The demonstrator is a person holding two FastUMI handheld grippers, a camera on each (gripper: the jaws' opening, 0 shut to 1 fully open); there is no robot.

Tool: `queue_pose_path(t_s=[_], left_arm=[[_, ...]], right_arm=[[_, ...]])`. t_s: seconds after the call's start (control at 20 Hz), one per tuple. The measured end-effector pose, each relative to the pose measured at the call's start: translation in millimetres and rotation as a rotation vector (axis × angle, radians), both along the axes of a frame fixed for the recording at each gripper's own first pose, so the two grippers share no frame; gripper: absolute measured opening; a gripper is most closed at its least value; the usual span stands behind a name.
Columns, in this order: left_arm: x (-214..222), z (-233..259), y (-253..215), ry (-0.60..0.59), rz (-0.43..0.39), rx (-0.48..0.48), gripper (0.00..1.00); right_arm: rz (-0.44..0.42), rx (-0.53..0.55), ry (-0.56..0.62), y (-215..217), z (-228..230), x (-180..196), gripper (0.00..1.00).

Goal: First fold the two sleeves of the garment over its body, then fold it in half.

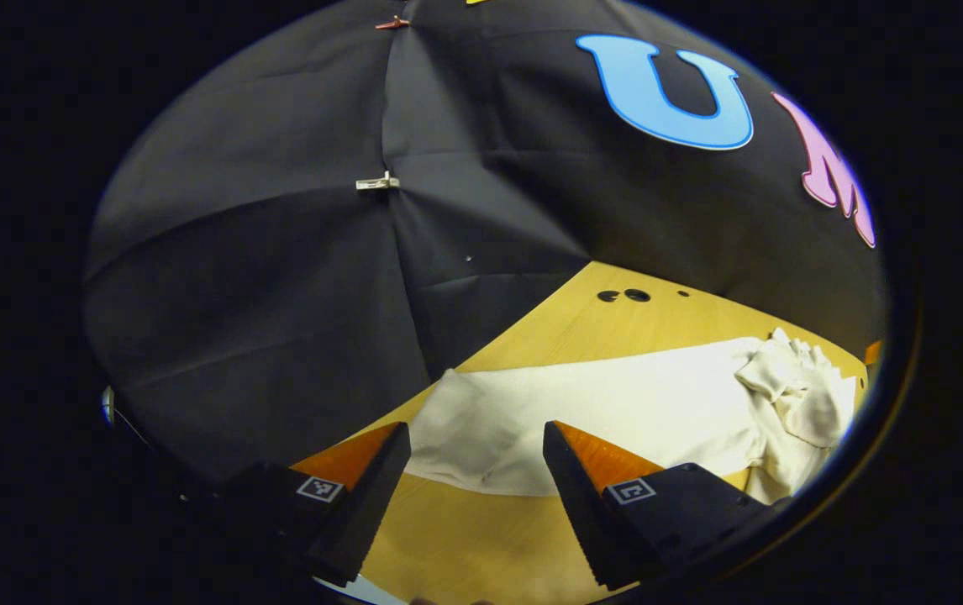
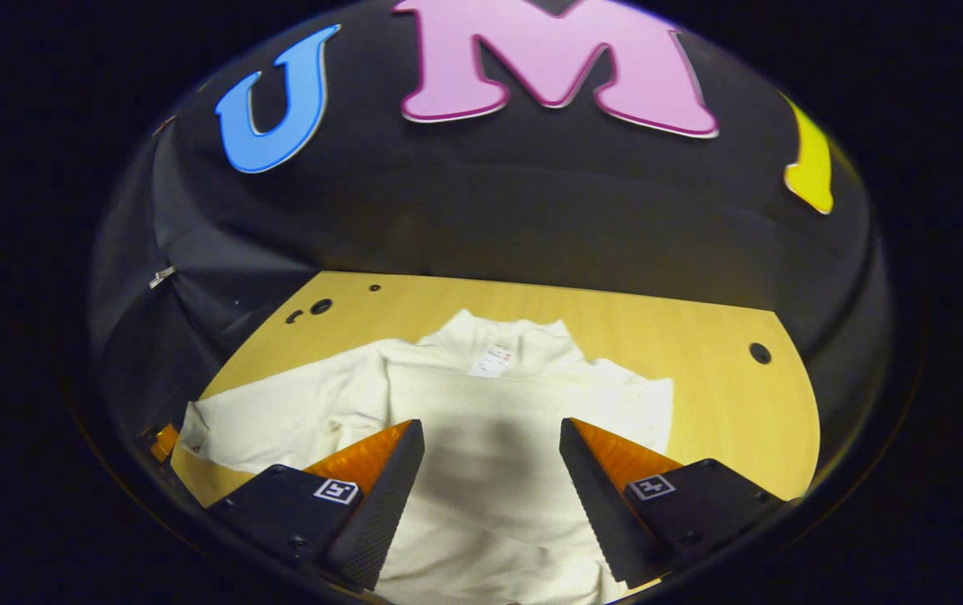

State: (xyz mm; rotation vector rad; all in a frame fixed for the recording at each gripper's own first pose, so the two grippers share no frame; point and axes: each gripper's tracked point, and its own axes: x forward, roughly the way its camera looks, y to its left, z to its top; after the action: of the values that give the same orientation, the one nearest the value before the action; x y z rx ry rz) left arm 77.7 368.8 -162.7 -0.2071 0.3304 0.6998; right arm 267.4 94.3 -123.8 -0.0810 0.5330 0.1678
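A white long-sleeved garment (image 2: pixel 490 395) lies flat on the wooden table (image 2: pixel 700 336), collar and label (image 2: pixel 490 360) on the far side. One sleeve (image 2: pixel 280 416) stretches out to the left. My right gripper (image 2: pixel 492 424) is open above the garment's body, nothing between its fingers. In the left gripper view the same sleeve (image 1: pixel 616 395) runs across the table to the bunched body (image 1: pixel 792 395) at the right. My left gripper (image 1: pixel 476 428) is open, its fingers on either side of the sleeve's cuff end (image 1: pixel 456 420), apart from the cloth.
Small round holes (image 1: pixel 624 295) mark the tabletop near the back, with another hole (image 2: pixel 759 353) at the right. The black cloth wall (image 1: pixel 280 294) closes in behind and beside the table. A bit of orange (image 2: pixel 165 441) shows at the sleeve's far left end.
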Motion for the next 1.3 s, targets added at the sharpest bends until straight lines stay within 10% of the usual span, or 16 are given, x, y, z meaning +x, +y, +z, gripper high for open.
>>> queue_pose_path(t_s=[0.65,1.05,1.3], left_arm=[[23.6,-68.0,44.3,0.098,-0.025,-0.159,0.98],[42.9,-58.7,27.5,0.094,-0.039,-0.276,0.24],[53.3,-46.5,12.6,0.135,-0.075,-0.272,0.07]], right_arm=[[-0.244,-0.020,0.051,-160.1,-6.4,-120.5,0.99],[-0.338,0.041,0.096,-180.0,-34.3,-178.9,0.99],[-0.390,0.094,0.092,-189.6,-35.9,-188.5,0.99]])
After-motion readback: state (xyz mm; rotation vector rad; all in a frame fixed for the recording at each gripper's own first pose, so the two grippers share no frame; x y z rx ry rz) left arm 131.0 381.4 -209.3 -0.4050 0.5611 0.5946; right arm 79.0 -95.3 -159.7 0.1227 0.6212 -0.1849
